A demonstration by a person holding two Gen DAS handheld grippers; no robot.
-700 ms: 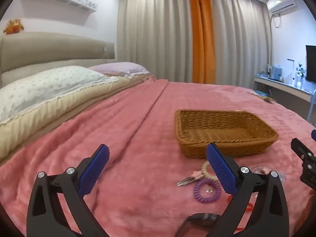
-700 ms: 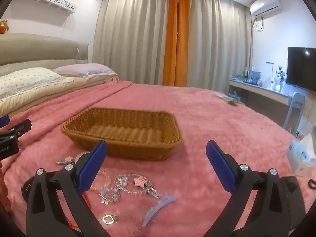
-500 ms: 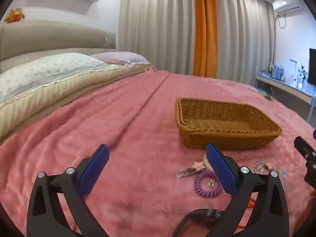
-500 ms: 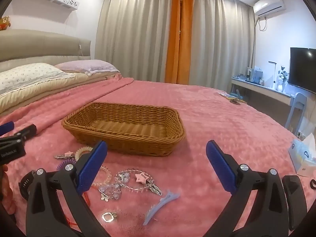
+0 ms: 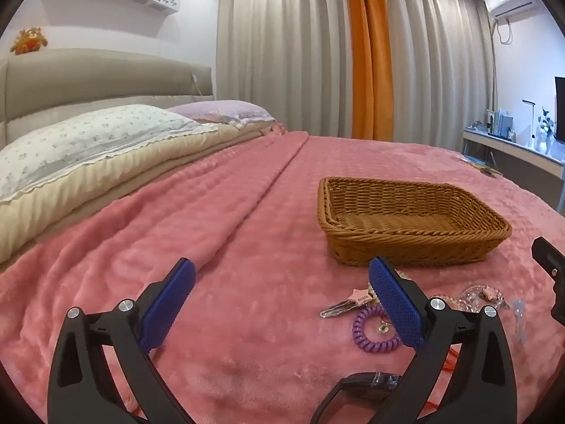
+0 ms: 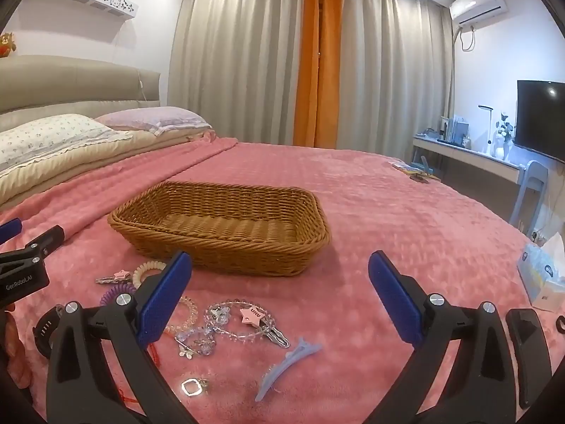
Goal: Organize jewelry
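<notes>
**Two open grippers over a bed with jewelry and a basket**

The left gripper (image 5: 282, 304) is spread wide and has nothing in it. It hangs over the pink blanket (image 5: 219, 247) and tips down a little. The right gripper (image 6: 280, 296) is spread wide too, and it also holds nothing. It tips down over the little pile of jewelry.

A brown woven basket (image 6: 219, 243) sits on the blanket, past both grippers. Nothing can be seen inside it.

The jewelry lies on the blanket just in front of the basket. In the right wrist view there is a clear bead bracelet (image 6: 229, 321) with a pink star charm (image 6: 252, 315) on it. A light blue hair clip (image 6: 286, 360) lies near it, closer to the camera. A small square ring (image 6: 191, 387) lies beside the clip. A cream coil hair tie (image 6: 146, 271) sits just by the basket wall.

In the left wrist view a purple coil hair tie (image 5: 370, 330) lies beside the right finger of the left gripper. A silver hair clip (image 5: 339, 305) with a pink star is next to it. A black watch (image 5: 363, 383) lies at the bottom, partly hidden by the gripper.

A tissue box (image 6: 542, 275) sits at the far right edge of the bed. Pillows (image 5: 88, 141) lie at the head of the bed.
</notes>
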